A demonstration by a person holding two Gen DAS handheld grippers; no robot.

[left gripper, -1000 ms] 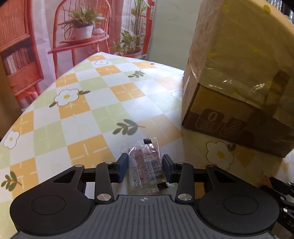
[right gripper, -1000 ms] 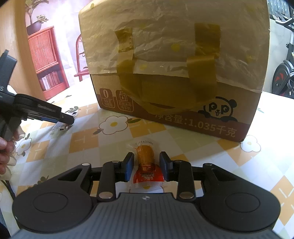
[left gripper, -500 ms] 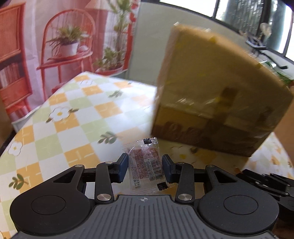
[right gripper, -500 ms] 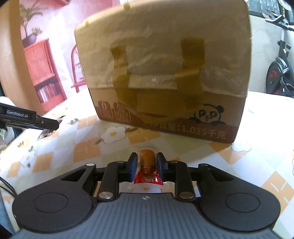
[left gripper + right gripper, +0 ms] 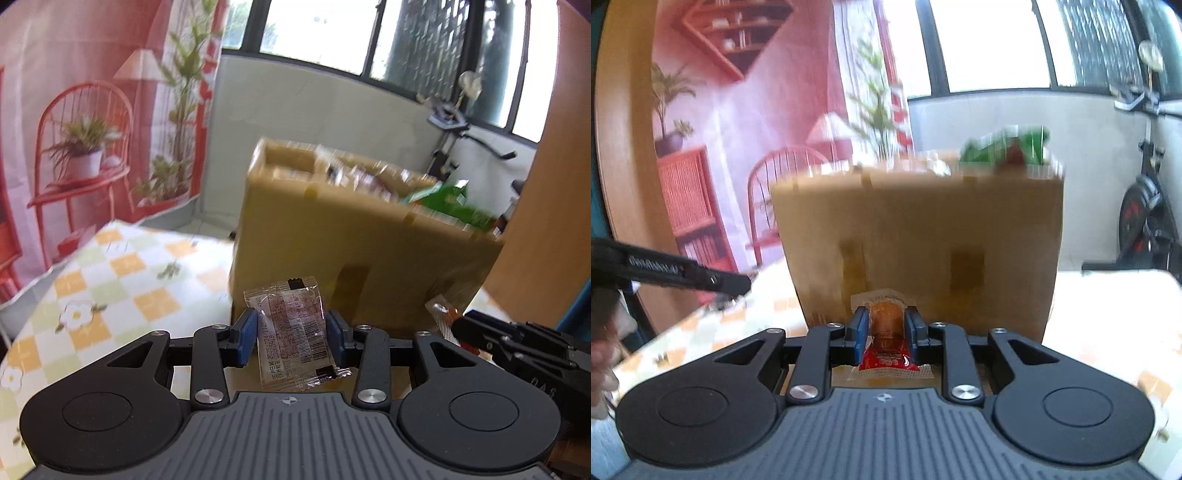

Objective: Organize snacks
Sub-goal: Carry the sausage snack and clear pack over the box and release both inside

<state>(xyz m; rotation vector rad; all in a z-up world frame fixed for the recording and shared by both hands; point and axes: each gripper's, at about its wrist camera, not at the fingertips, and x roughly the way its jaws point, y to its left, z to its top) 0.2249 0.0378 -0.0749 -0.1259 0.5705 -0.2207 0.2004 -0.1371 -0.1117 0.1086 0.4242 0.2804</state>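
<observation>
Left gripper (image 5: 291,334): fingers pinching clear snack sachet (image 5: 293,334), now lifted off the checked worktop (image 5: 110,295) it hovered low over a second ago. Right gripper (image 5: 885,332): fingers clamped on red-orange sausage pouch (image 5: 886,332), likewise raised. Cardboard box (image 5: 923,240) just ahead, seen a second ago from below, now near rim height; open top visible, green packet (image 5: 443,203) and other wrappers inside, blurred. Likely step: carry both over rim, drop in.

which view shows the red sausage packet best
The right wrist view: the red sausage packet sits dead centre, pinched in the right claw. The left wrist view catches only a clear corner of it at the right claw's tip, near the cardboard box.
</observation>
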